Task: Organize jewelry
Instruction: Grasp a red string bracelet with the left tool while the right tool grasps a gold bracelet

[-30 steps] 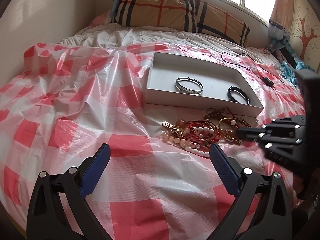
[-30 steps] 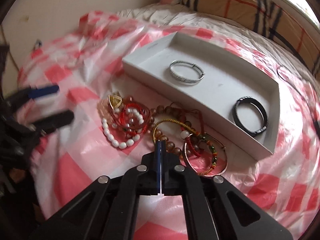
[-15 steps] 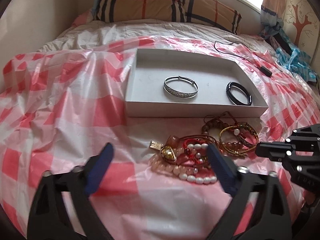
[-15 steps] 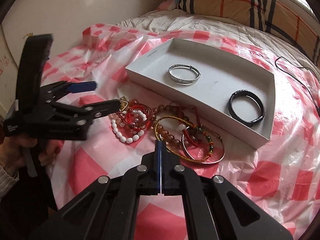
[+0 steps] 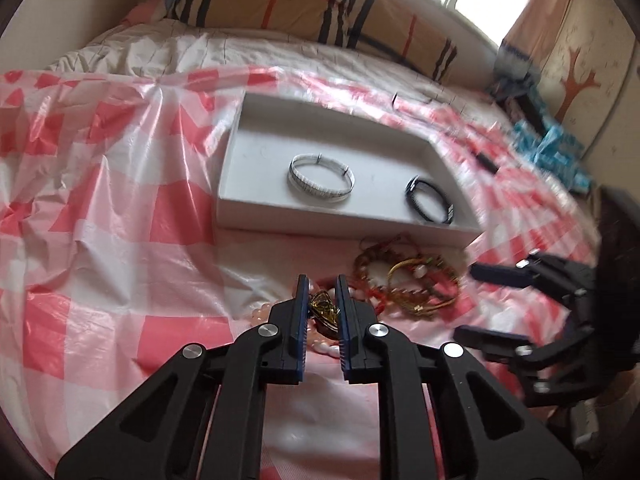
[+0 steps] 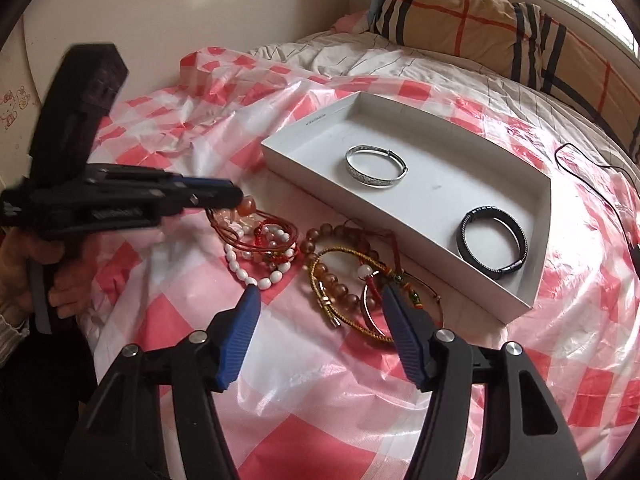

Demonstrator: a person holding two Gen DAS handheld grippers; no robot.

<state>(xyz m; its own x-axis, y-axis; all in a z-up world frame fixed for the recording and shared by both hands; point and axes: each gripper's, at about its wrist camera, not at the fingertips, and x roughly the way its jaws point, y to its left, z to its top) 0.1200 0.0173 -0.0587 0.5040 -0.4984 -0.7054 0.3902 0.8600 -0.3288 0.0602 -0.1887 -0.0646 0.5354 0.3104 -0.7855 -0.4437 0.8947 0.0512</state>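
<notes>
A white tray [image 5: 348,225] [image 6: 404,220] on the bed holds a silver bangle [image 5: 316,190] [image 6: 372,182] and a black bracelet [image 5: 448,212] [image 6: 522,240]. In front of it lies a tangle of bracelets [image 5: 408,284] [image 6: 344,280]: pearl, red cord, brown bead and gold. My left gripper [image 5: 321,280] [image 6: 236,196] is at the pile's left end. Its jaws are closing with a gold pendant [image 5: 324,308] pinched between the pads, and red cords trail from the tip. My right gripper [image 6: 320,294] [image 5: 480,304] hovers over the gold bangles. Its jaws are opening with nothing between them.
A red-and-white checked plastic sheet [image 5: 120,200] covers the bed. A plaid pillow [image 6: 500,28] lies at the head under the window. A black cable [image 6: 588,168] runs right of the tray. Blue cloth [image 5: 556,152] sits at the far right. A hand [image 6: 24,272] holds the left tool.
My left gripper moved in over the pile's left end and went from wide open to closed on the gold pendant. My right gripper went from shut to open, staying over the gold bangles.
</notes>
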